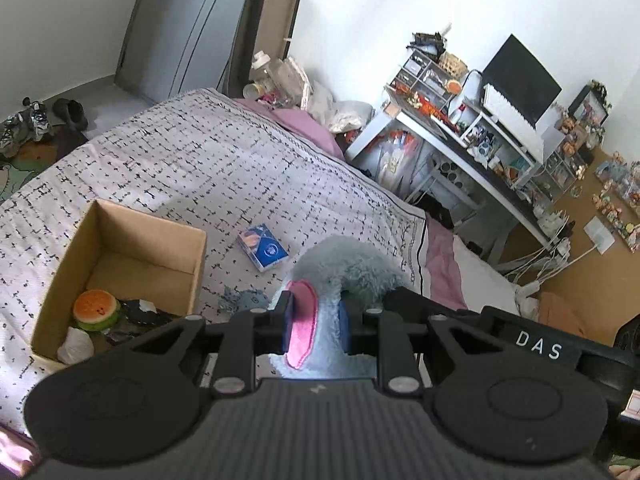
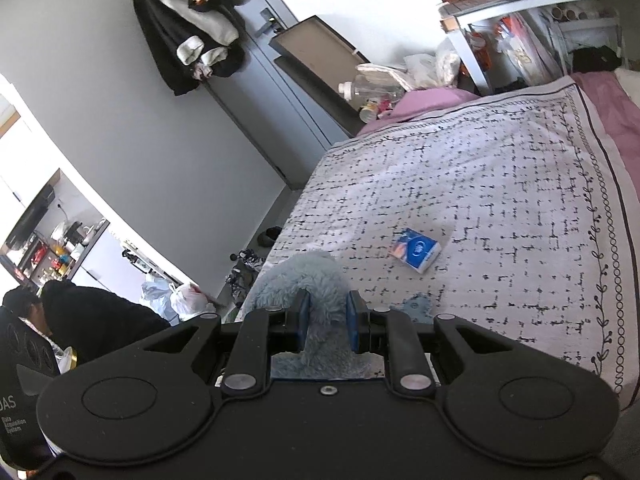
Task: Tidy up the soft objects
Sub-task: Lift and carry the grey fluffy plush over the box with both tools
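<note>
- The left gripper (image 1: 316, 320) has its blue pads pressed into a pale blue plush toy (image 1: 348, 272), pinching a part with a pink oval patch (image 1: 302, 326); the fuzzy body arches up past the fingertips and hides the bedspread right behind it.
- The right gripper (image 2: 326, 322) is clamped on a furry limb of the same plush toy (image 2: 300, 276), which curls over to the left of its fingers.
- Just beyond the left fingers, a small blue-grey soft scrap (image 1: 244, 300) lies on the bedspread (image 1: 192, 160); the right wrist view shows it as a blue corner (image 2: 416, 304) beside that gripper's right finger.
- To the left of the left gripper stands an open cardboard box (image 1: 100, 248), its near corner close to the gripper's body. Inside are a burger-shaped toy (image 1: 96, 308), something white and something dark.
- A blue tissue pack (image 1: 262, 246) lies flat between the box and the plush, apart from both.
- Past the pack, the patterned bedspread lies open all the way to the pink sheet (image 1: 308, 124) at its far edge.
- The bed's right edge drops off near a white desk (image 1: 460, 148) crowded with small items; cables trail on the floor there.
- On the other side the bed edge meets grey floor, with shoes (image 1: 32, 120) near a door.
</note>
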A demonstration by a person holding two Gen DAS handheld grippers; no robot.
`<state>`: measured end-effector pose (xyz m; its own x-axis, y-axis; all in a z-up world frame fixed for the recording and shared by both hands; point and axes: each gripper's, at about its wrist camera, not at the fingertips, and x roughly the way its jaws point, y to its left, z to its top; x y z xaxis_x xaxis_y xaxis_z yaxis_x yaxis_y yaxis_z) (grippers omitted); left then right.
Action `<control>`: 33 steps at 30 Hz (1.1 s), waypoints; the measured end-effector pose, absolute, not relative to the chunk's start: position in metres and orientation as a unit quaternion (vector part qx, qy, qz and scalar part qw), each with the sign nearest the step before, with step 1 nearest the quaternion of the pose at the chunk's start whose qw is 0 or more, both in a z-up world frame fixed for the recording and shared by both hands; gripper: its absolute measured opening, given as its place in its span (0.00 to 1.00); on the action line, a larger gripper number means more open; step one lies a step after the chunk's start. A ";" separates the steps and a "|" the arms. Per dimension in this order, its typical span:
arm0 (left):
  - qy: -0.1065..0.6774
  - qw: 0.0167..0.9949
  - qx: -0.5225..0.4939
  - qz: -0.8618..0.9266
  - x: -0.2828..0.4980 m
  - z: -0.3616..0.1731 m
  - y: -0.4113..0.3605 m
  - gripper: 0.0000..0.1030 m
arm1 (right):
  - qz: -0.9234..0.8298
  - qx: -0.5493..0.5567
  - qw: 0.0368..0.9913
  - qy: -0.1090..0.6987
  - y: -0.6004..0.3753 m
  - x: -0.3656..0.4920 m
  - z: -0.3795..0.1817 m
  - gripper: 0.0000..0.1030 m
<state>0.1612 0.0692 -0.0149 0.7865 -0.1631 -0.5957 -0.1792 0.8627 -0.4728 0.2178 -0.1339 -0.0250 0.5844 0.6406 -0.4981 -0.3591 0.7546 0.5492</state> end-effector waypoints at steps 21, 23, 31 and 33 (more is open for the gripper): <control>0.295 0.902 -0.313 0.023 0.146 -0.027 0.148 0.21 | 0.305 0.159 0.869 0.355 -0.052 0.213 -0.018 0.19; 0.293 0.901 -0.320 0.026 0.146 -0.032 0.157 0.21 | 0.306 0.154 0.868 0.359 -0.043 0.216 -0.020 0.19; 0.294 0.890 -0.347 0.045 0.153 -0.055 0.191 0.21 | 0.310 0.137 0.863 0.375 -0.008 0.227 -0.033 0.19; 0.296 0.887 -0.352 0.048 0.156 -0.060 0.197 0.21 | 0.309 0.136 0.861 0.380 0.000 0.232 -0.038 0.19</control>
<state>0.1558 0.1975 -0.0603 0.8198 -0.1232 -0.5592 -0.2940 0.7474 -0.5958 0.2318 -0.0005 -0.0378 0.5205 0.6364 -0.5693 -0.4292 0.7714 0.4698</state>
